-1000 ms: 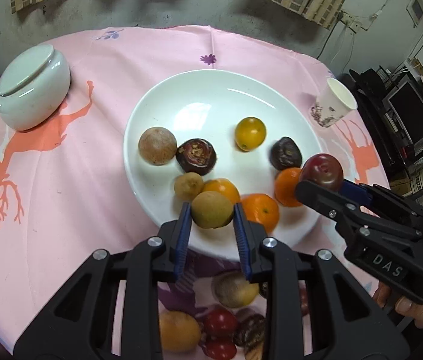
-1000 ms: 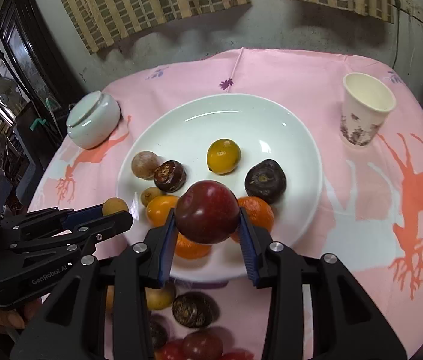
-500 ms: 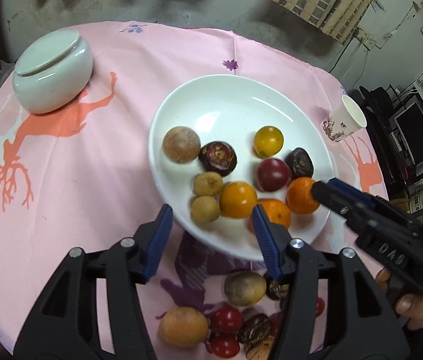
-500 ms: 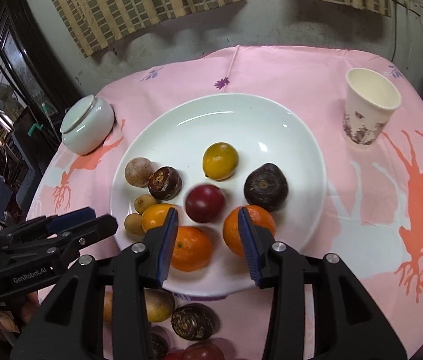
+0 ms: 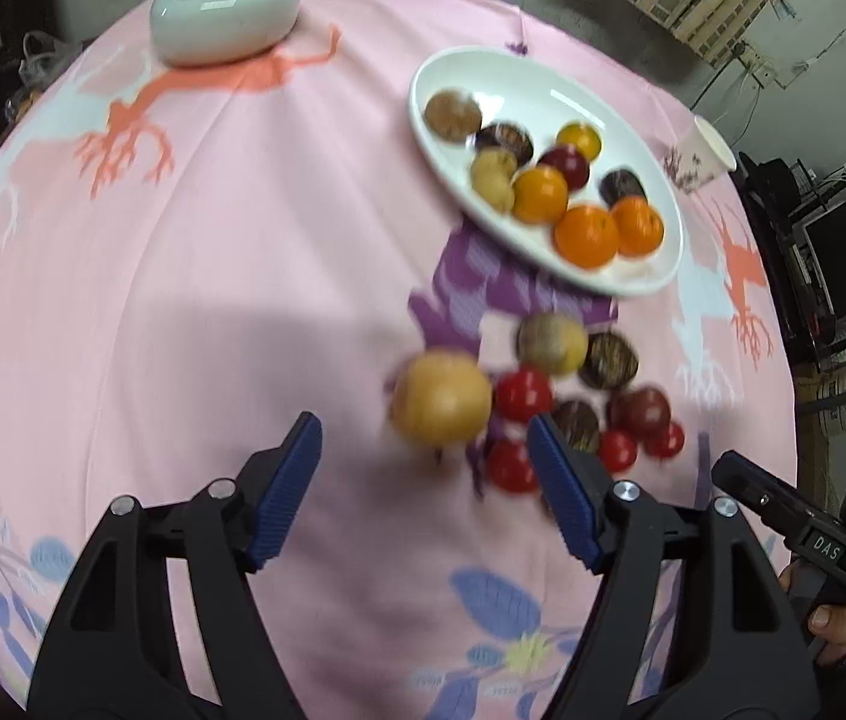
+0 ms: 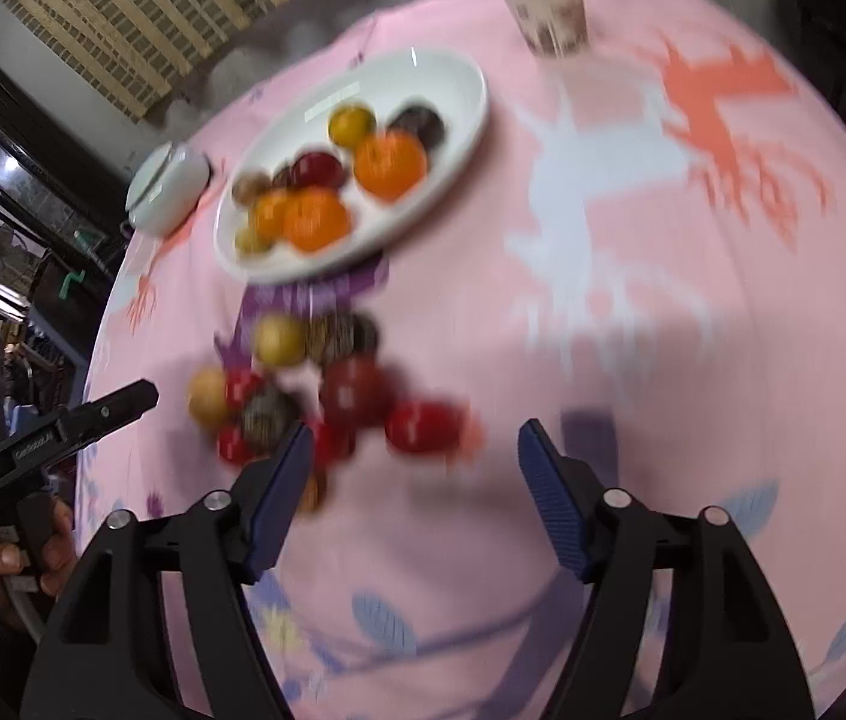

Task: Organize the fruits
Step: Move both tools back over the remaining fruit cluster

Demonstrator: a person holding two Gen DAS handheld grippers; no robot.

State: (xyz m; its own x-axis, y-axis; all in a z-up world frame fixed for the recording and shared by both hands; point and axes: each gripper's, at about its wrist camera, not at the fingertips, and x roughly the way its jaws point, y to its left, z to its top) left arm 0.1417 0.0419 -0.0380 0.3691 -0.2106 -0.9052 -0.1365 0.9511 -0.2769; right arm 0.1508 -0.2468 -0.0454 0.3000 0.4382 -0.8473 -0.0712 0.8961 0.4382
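Note:
A white plate (image 5: 651,285) holds several fruits: oranges, a yellow one, dark ones, brown ones and a dark red plum (image 5: 567,161). It also shows in the right wrist view (image 6: 459,120). A loose pile of fruit lies on the pink cloth nearer me, with a tan round fruit (image 5: 441,399) and small red ones (image 5: 522,393). My left gripper (image 5: 423,489) is open and empty, just short of the tan fruit. My right gripper (image 6: 408,480) is open and empty, just short of a red fruit (image 6: 423,426). Both views are blurred.
A lidded white ceramic jar (image 5: 225,6) stands at the far left of the table. A paper cup (image 6: 549,9) stands beyond the plate to the right. The round table's edges drop off on all sides; dark furniture and electronics stand beyond.
Both grippers let go of their fruit onto the plate, opened wide and pulled back from the plate toward the loose pile on the cloth.

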